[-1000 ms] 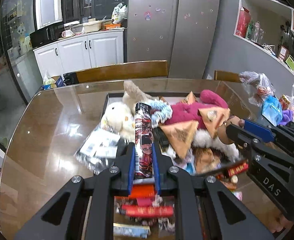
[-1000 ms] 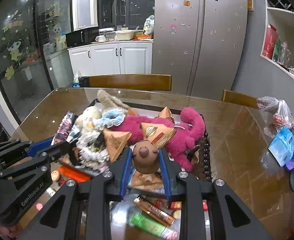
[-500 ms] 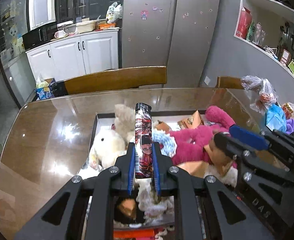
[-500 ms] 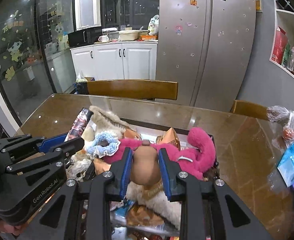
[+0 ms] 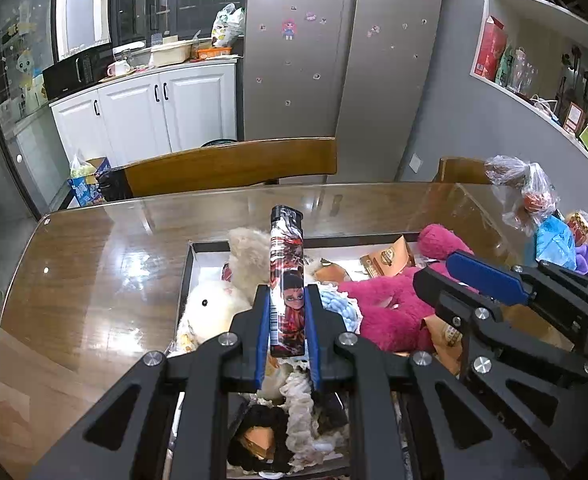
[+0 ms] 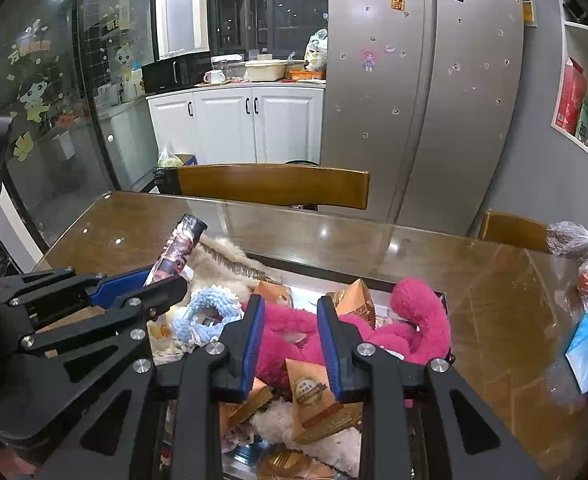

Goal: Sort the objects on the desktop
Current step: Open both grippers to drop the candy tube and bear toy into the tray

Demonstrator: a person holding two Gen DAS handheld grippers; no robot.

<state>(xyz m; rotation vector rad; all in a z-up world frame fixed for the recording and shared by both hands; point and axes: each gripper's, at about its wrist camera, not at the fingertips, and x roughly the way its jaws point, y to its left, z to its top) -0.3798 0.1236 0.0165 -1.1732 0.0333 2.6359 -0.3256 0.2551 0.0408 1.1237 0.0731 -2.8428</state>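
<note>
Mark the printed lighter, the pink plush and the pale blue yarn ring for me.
printed lighter (image 5: 287, 280), left wrist view, on its body above the pads.
pink plush (image 6: 422, 316), right wrist view, on its curled limb.
pale blue yarn ring (image 6: 198, 308), right wrist view, on the ring's upper left loop.

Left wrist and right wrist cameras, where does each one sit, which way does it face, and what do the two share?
Left wrist: on the left gripper, looking forward and down over the tray toward the fridge; its own fingers clamp a printed tube, and the right gripper shows at right.
Right wrist: on the right gripper, same heading; its own fingers stand apart above the pink plush, and the left gripper with the tube shows at left.
Shared: tray, pink plush, tube, fridge, and each other's gripper.
</note>
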